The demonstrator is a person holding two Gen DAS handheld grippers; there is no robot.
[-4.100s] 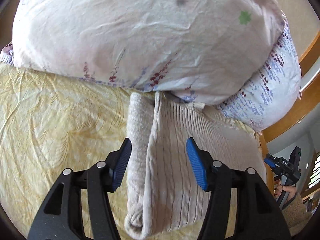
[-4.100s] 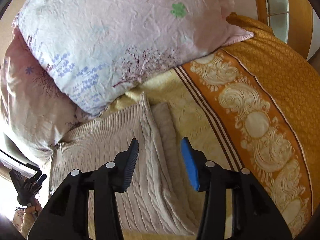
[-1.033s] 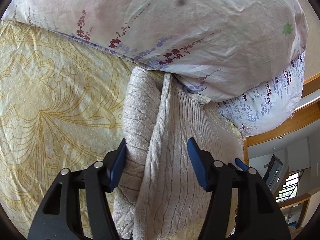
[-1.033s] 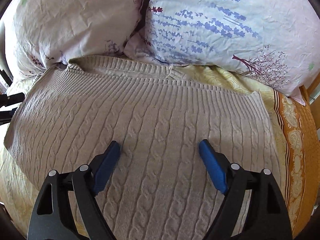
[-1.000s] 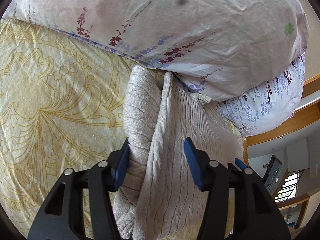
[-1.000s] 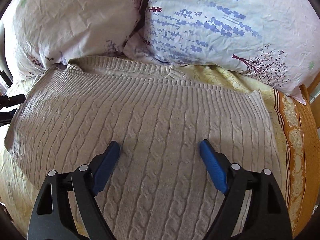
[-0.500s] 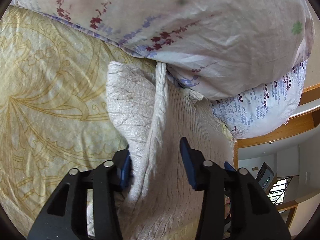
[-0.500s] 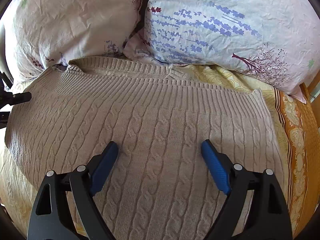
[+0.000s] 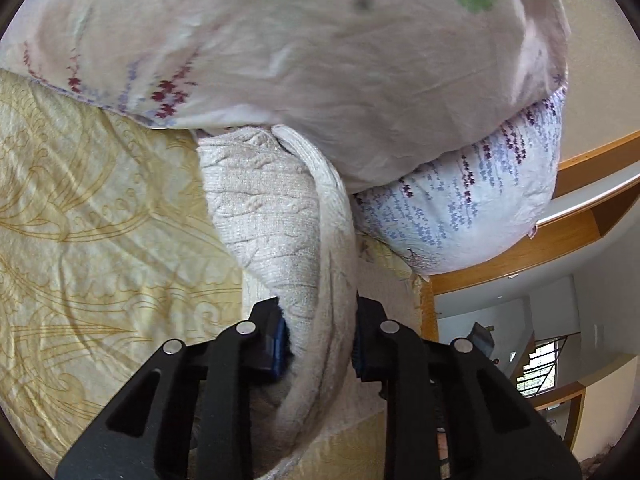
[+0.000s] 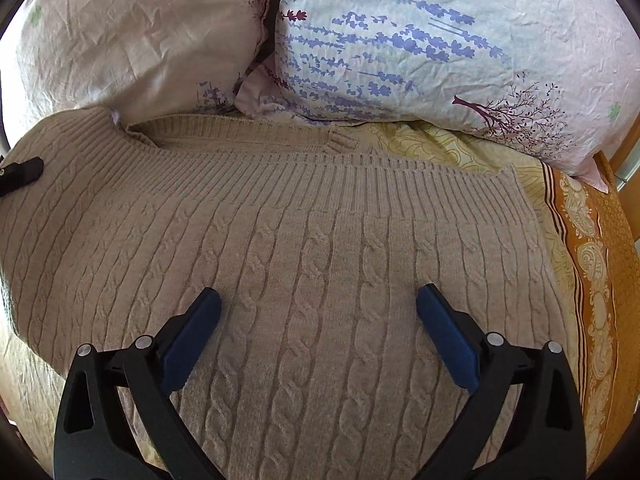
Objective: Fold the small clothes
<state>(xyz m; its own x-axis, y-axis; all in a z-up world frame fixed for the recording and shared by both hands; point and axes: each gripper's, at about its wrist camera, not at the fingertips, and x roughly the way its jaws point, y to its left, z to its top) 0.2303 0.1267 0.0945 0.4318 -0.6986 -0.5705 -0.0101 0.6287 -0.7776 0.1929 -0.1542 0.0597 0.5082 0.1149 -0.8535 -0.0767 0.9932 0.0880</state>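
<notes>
Sweater (image 10: 320, 240): beige cable-knit, lying flat on the yellow patterned bedsheet (image 9: 80, 240), ribbed band at the far side, tucked against the pillows.

Position: body spread wide across the right wrist view, ribbed band running left to right just near the two floral pillows (image 10: 440, 40). Its far left edge is bunched and raised; in the left wrist view that edge (image 9: 304, 240) rises as a thick folded ridge from the claw up to the underside of the pink pillow (image 9: 280, 40).

Left gripper (image 9: 318, 346): clenched on the sweater's left edge, knit packed between the blue pads. Half a second ago the jaws stood apart astride this fold; they have since closed and the edge has been lifted off the sheet. Its black tip shows at the far left of the right wrist view.

Right gripper (image 10: 320, 320): released, jaws wide, hovering above the middle of the sweater body, touching nothing that can be made out. Unchanged over the last second.

Other: orange patterned bedspread (image 10: 592, 280) along the right side; wooden bed frame (image 9: 520, 248) beyond the pillows.

Assessment: the grasp appears secured, so the side fold can likely begin, carrying the left edge rightward over the body. The pillow overhanging the far end may drag on the knit.
</notes>
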